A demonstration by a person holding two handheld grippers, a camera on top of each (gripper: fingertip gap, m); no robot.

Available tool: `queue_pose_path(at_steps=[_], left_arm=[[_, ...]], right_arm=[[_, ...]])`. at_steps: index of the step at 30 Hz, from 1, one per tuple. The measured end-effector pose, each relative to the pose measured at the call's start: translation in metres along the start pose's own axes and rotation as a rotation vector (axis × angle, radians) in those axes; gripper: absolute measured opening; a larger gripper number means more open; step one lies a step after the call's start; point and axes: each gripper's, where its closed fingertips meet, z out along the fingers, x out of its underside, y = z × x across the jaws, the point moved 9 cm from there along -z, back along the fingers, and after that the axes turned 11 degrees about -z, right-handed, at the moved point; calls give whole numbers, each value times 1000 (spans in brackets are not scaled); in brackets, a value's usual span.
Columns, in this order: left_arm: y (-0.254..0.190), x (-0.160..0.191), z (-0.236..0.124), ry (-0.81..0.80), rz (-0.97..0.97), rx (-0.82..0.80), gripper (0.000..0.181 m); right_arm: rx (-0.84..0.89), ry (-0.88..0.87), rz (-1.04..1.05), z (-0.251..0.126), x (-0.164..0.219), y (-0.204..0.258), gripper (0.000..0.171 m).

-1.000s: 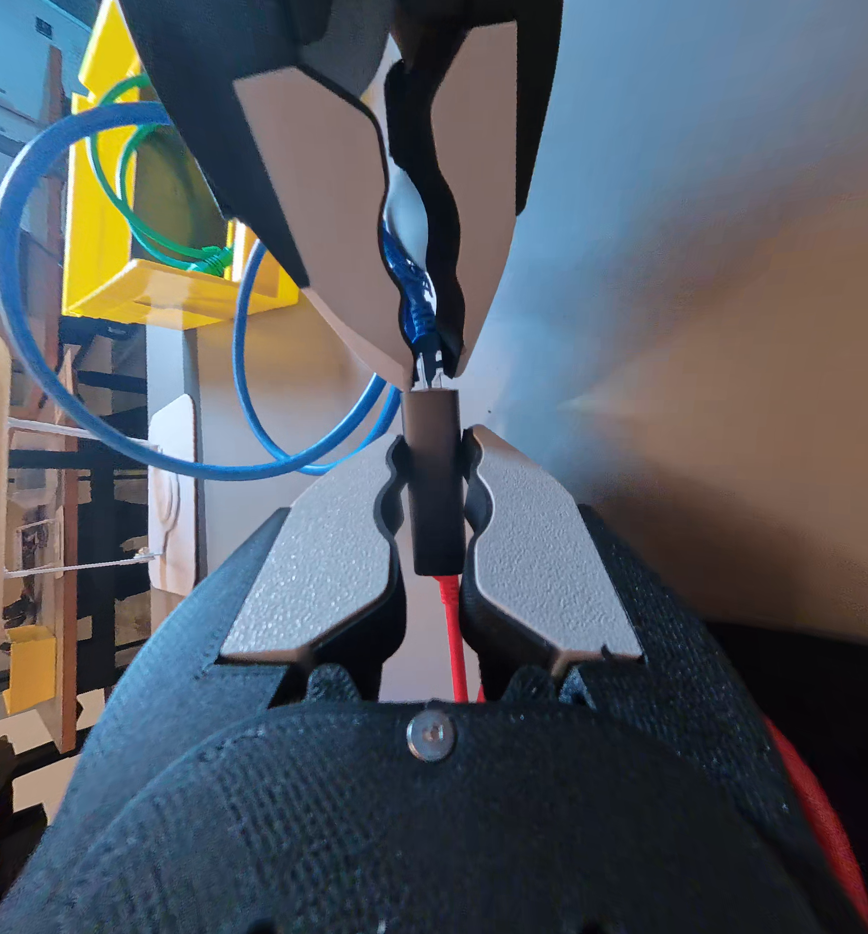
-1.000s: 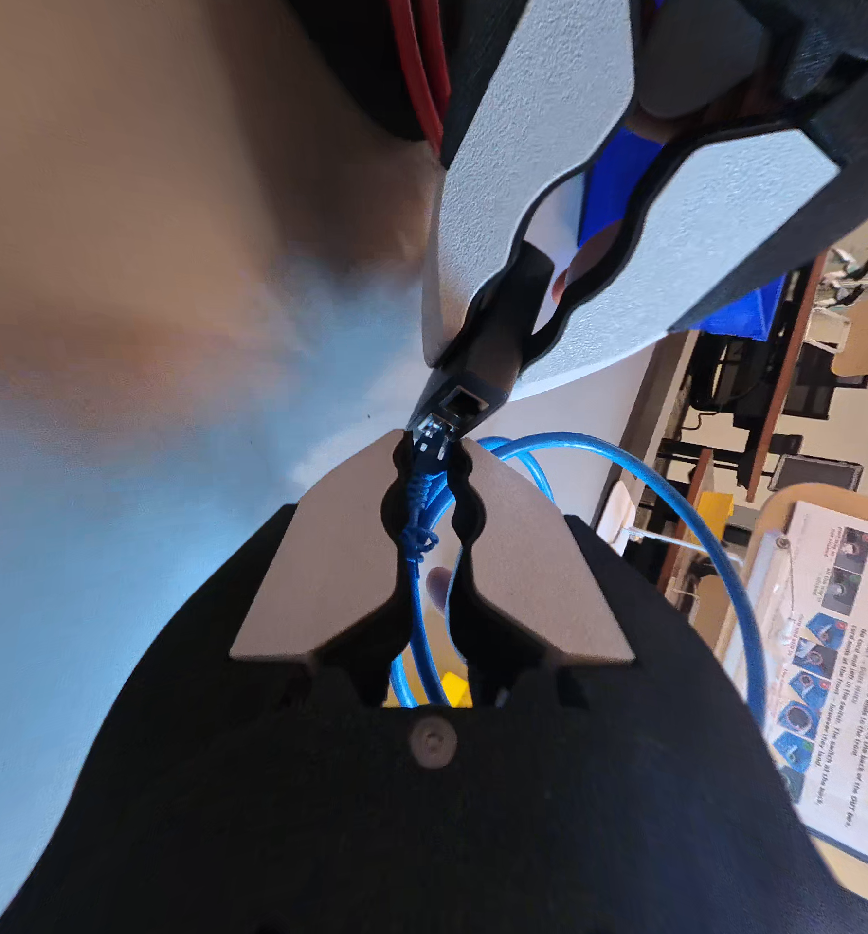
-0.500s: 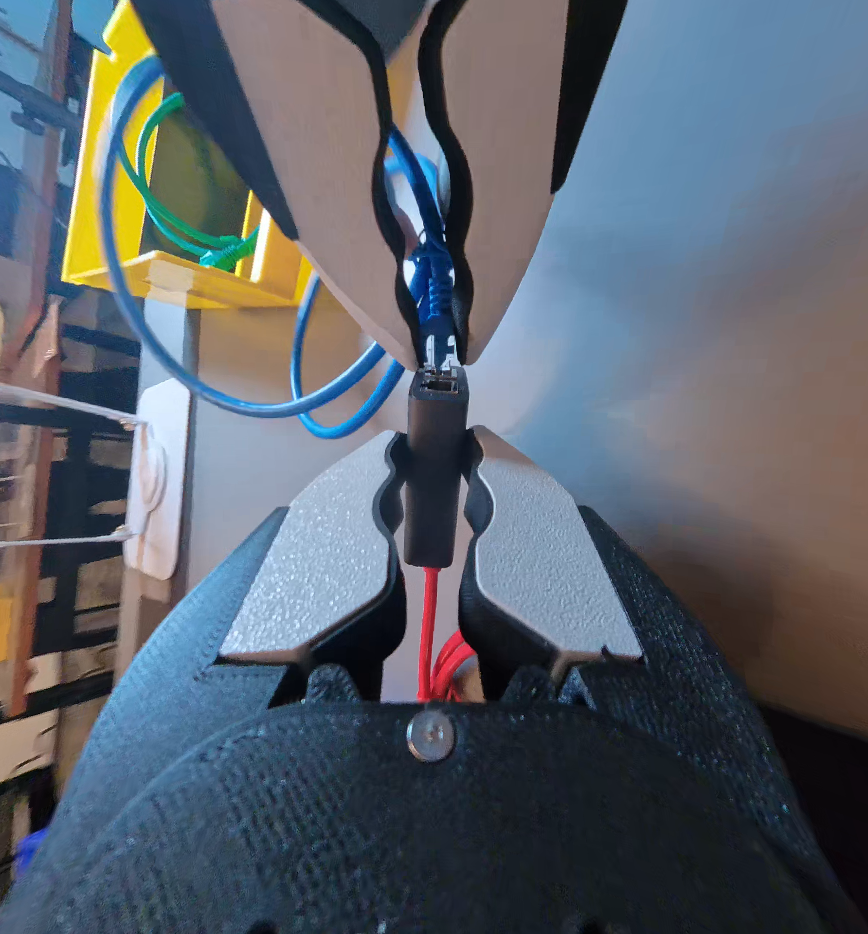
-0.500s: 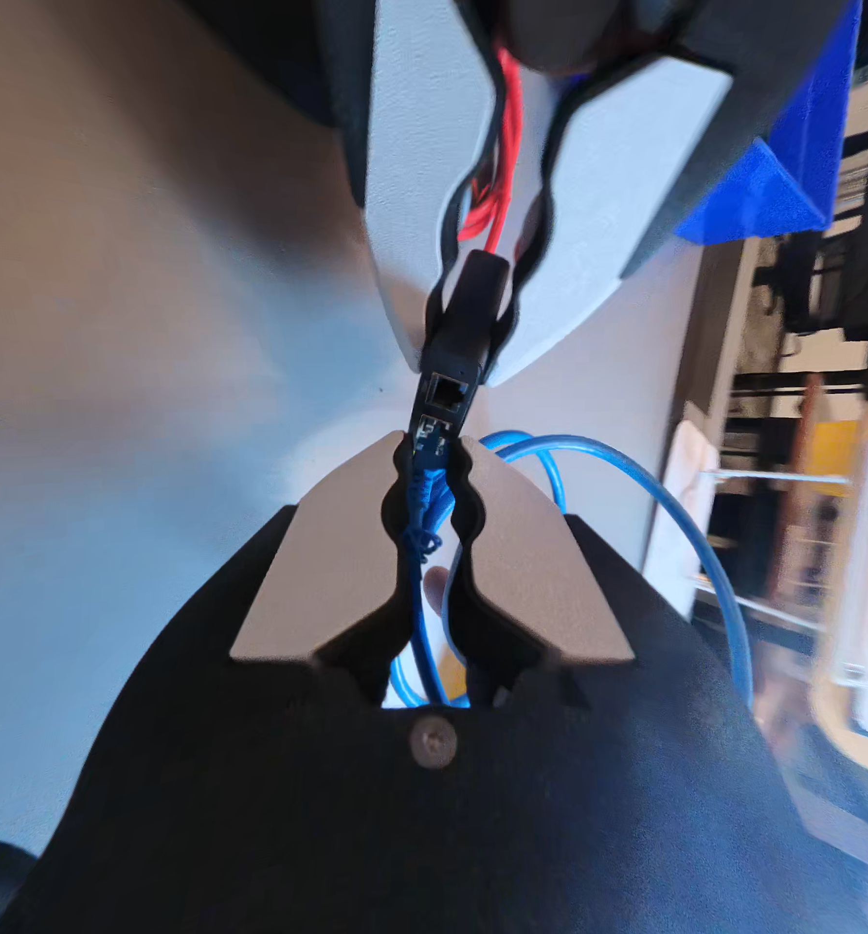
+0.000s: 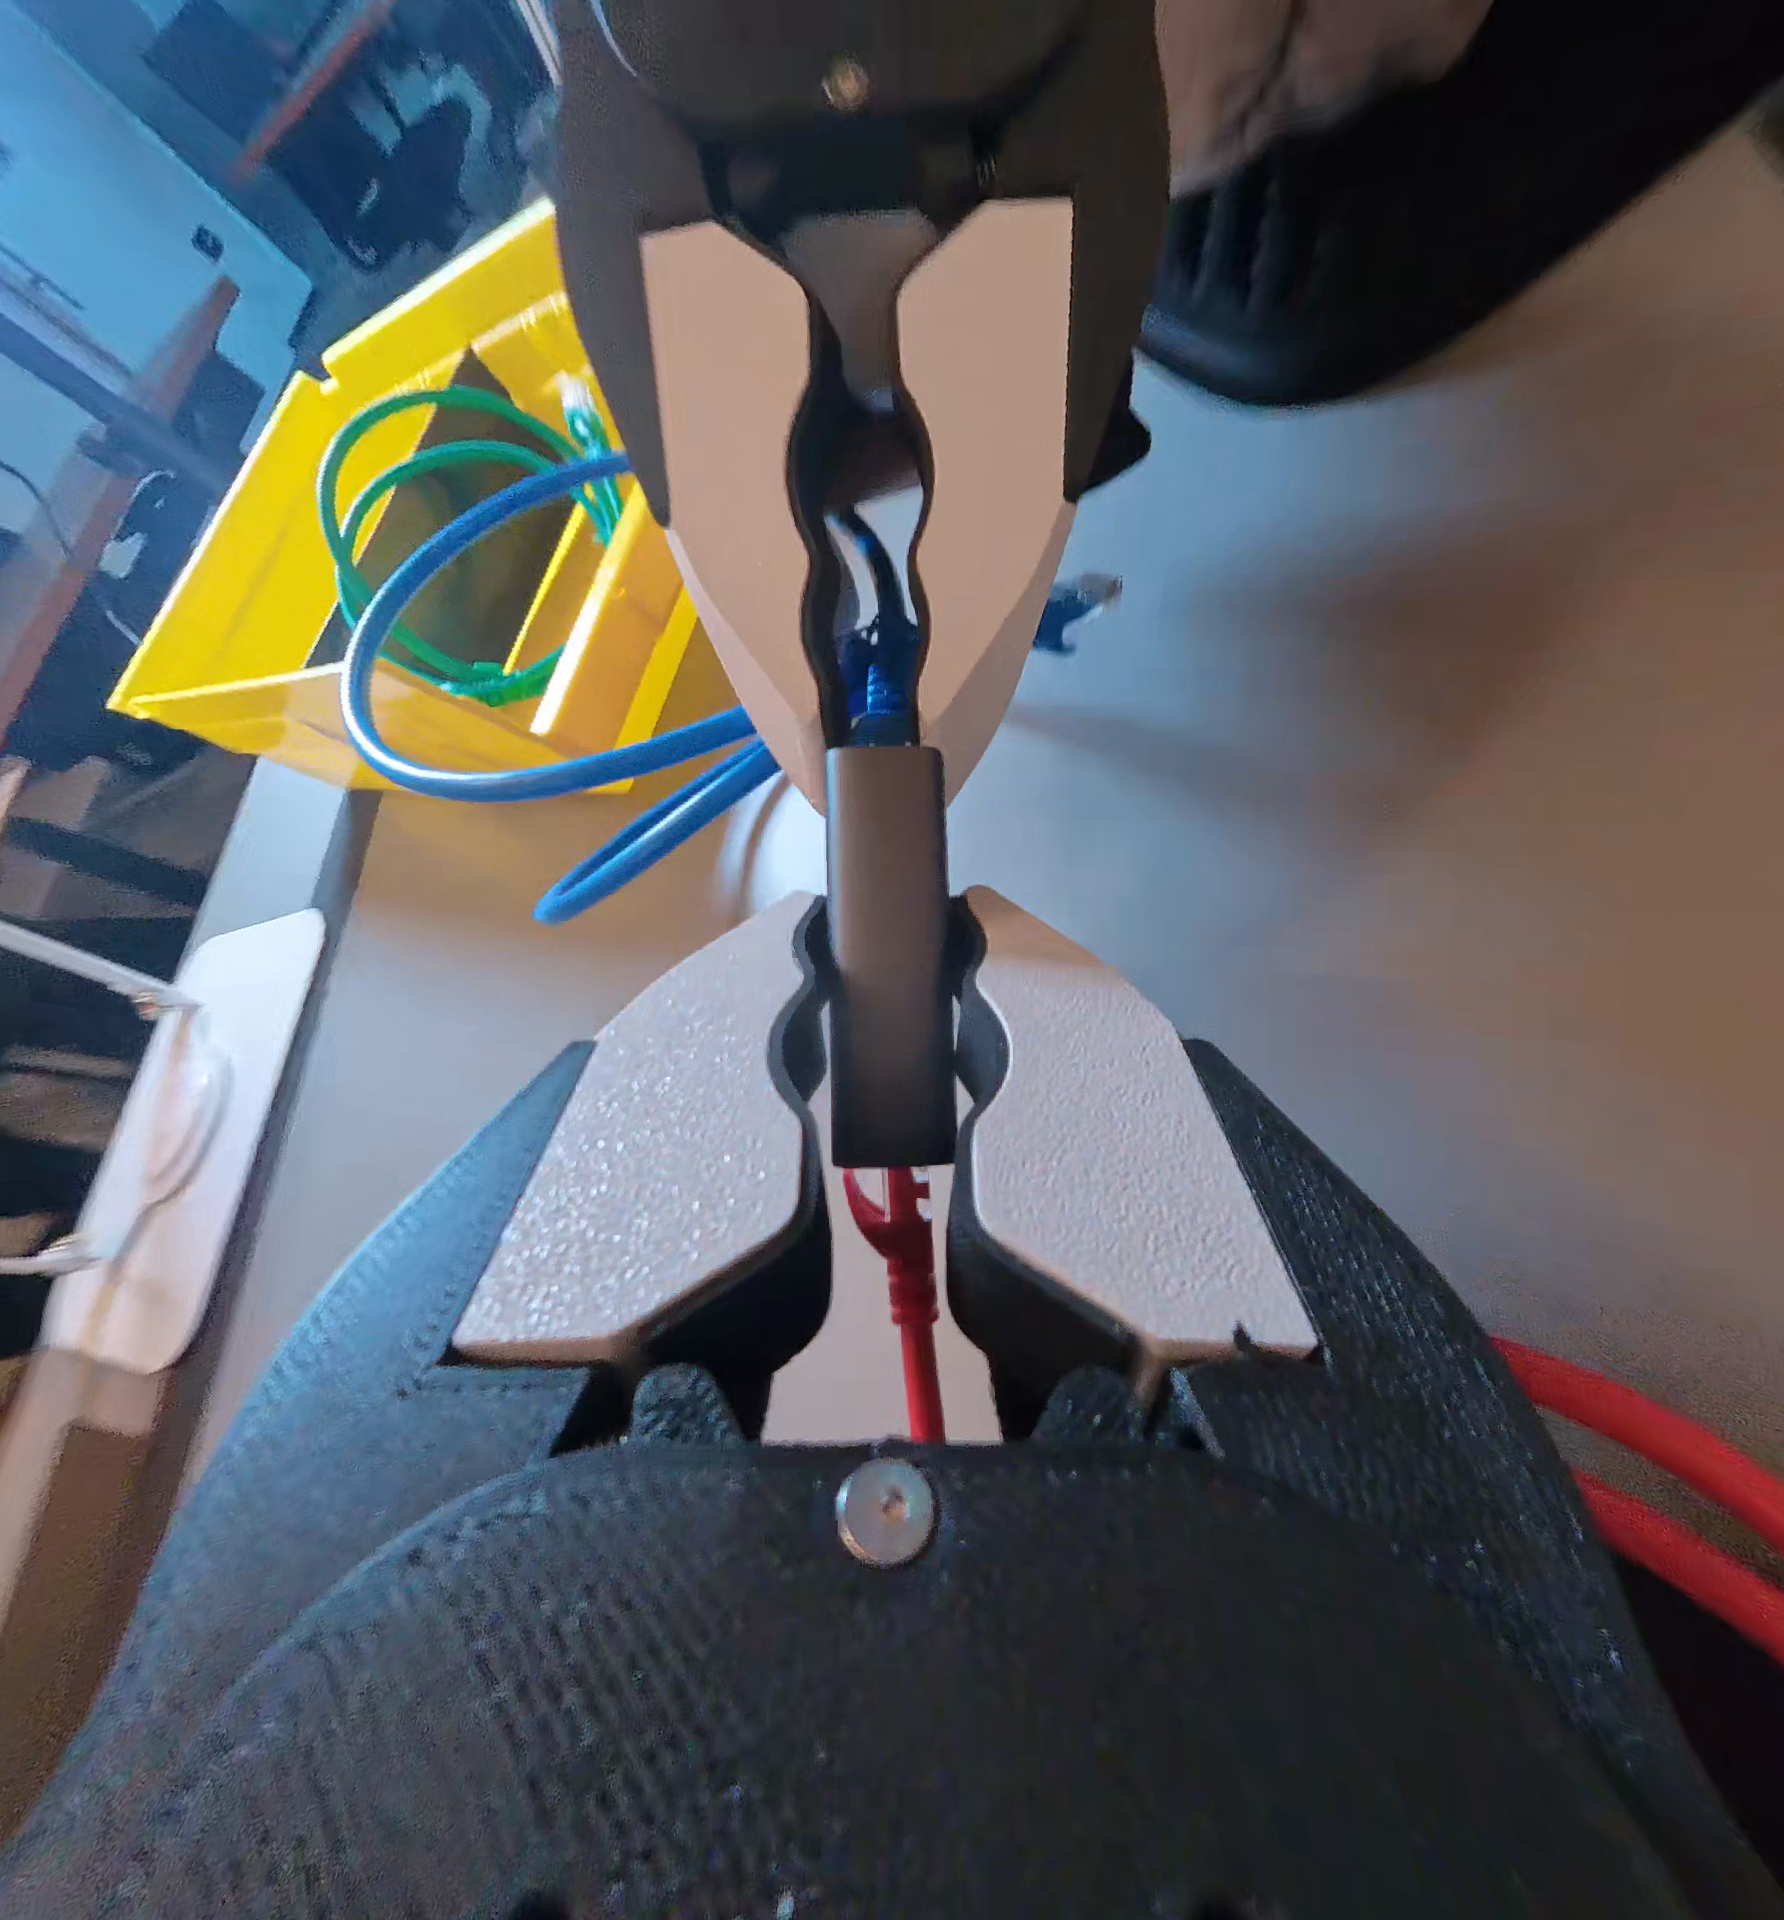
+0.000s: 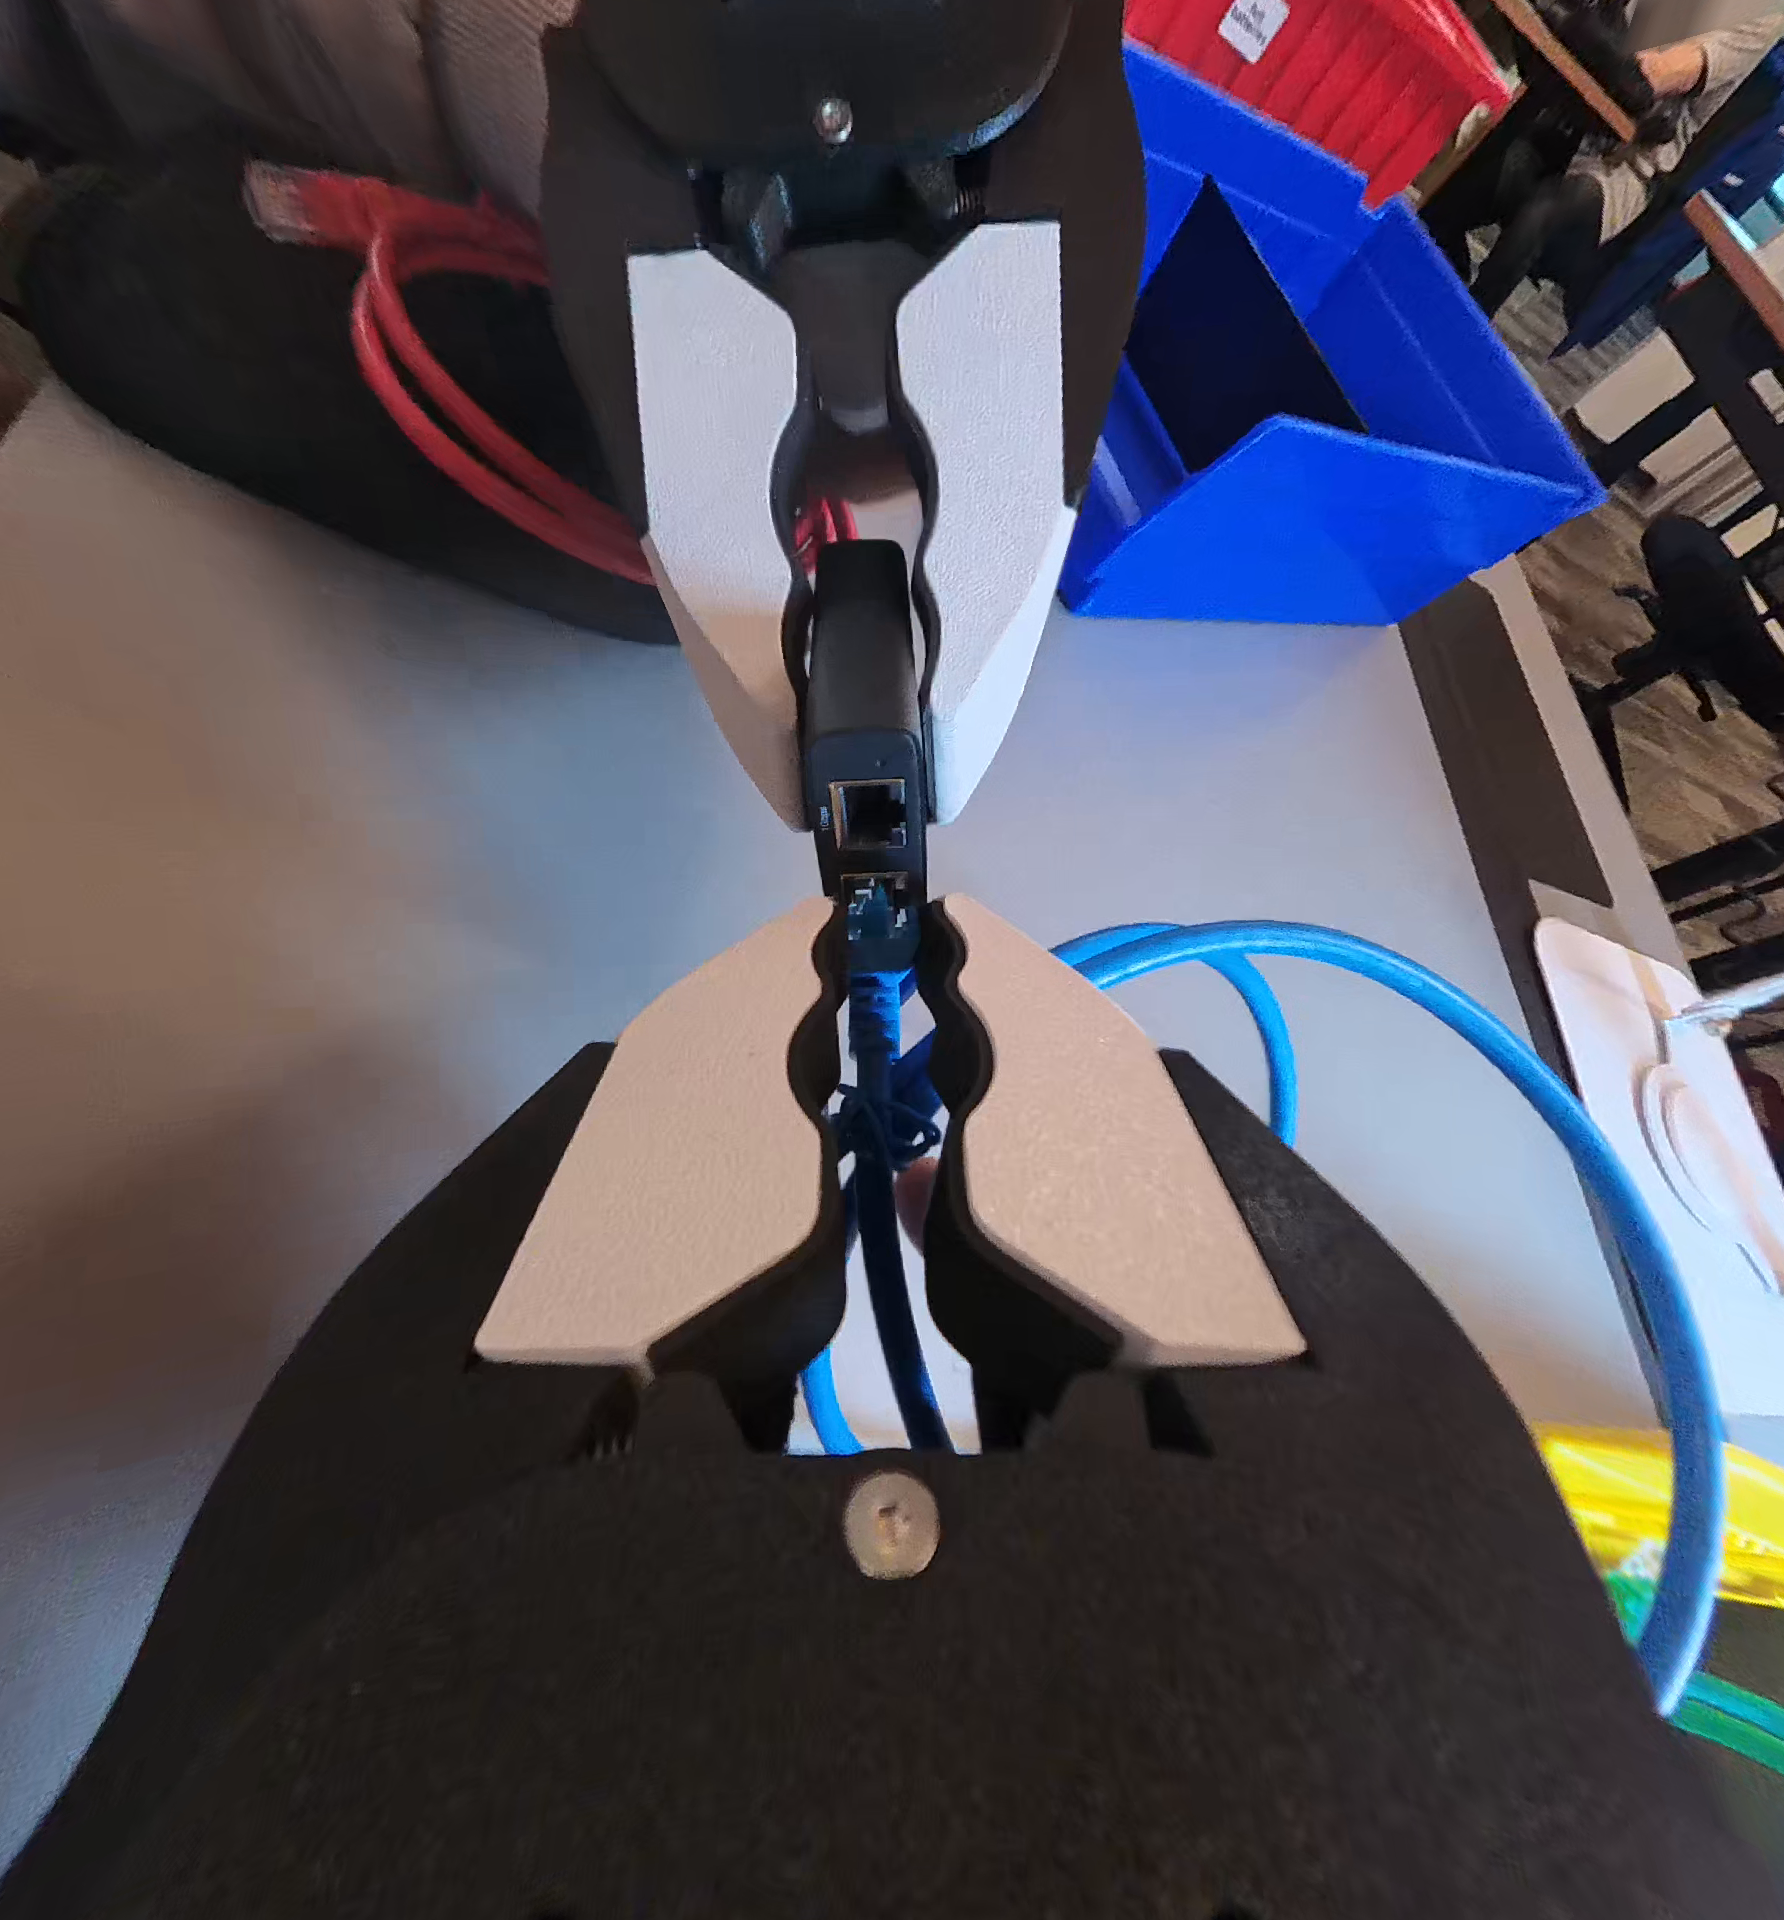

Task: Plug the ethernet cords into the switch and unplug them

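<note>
My left gripper point(image 5: 886, 904) is shut on a small black switch point(image 5: 886, 966). A red ethernet cord point(image 5: 914, 1309) enters the switch's near end. My right gripper point(image 6: 883, 909) faces it tip to tip and is shut on the boot of a blue ethernet cord point(image 6: 872, 1018). The blue plug sits in the lower of two ports on the switch point(image 6: 862, 675); the upper port is open. In the left wrist view the right gripper point(image 5: 883, 743) comes from the top with the blue cord point(image 5: 877, 675). In the right wrist view the left gripper point(image 6: 872, 821) comes from the top.
A yellow bin point(image 5: 244, 644) with a green cord point(image 5: 389, 623) stands near the table edge. A blue bin point(image 6: 1335, 468) and a red bin point(image 6: 1335, 62) stand behind the left gripper. Red cord loops point(image 6: 420, 343) lie on a dark object. A white plate point(image 6: 1677, 1132) sits at the table edge. My left and right fingertips are right by each other.
Both grippers have rolled and lined up end to end. The blue plug has gone from the port's mouth into the switch's lower port.
</note>
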Motion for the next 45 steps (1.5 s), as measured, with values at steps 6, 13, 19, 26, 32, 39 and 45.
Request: queue_pose_path(at_steps=[6,13,19,26,32,39,45], left_arm=[[4,-5,1,173,137,-108,22],[29,12,-16,352,149,-297,22],[38,12,-35,199,55,-272,21],[45,19,-44,19,-113,-231,21],[41,19,-40,-15,-133,-228,21],[44,10,-49,-212,-235,-160,21],[45,-22,-72,-671,-390,68,21]], right_arm=[[53,172,-214,11,-5,-1,12],[-198,486,-553,26,22,32,13],[141,227,-200,-43,-5,-27,13],[337,369,146,-98,55,-111,14],[394,528,376,-77,122,-130,30],[396,96,362,-72,50,-103,32],[164,-163,284,-30,-4,-45,52]])
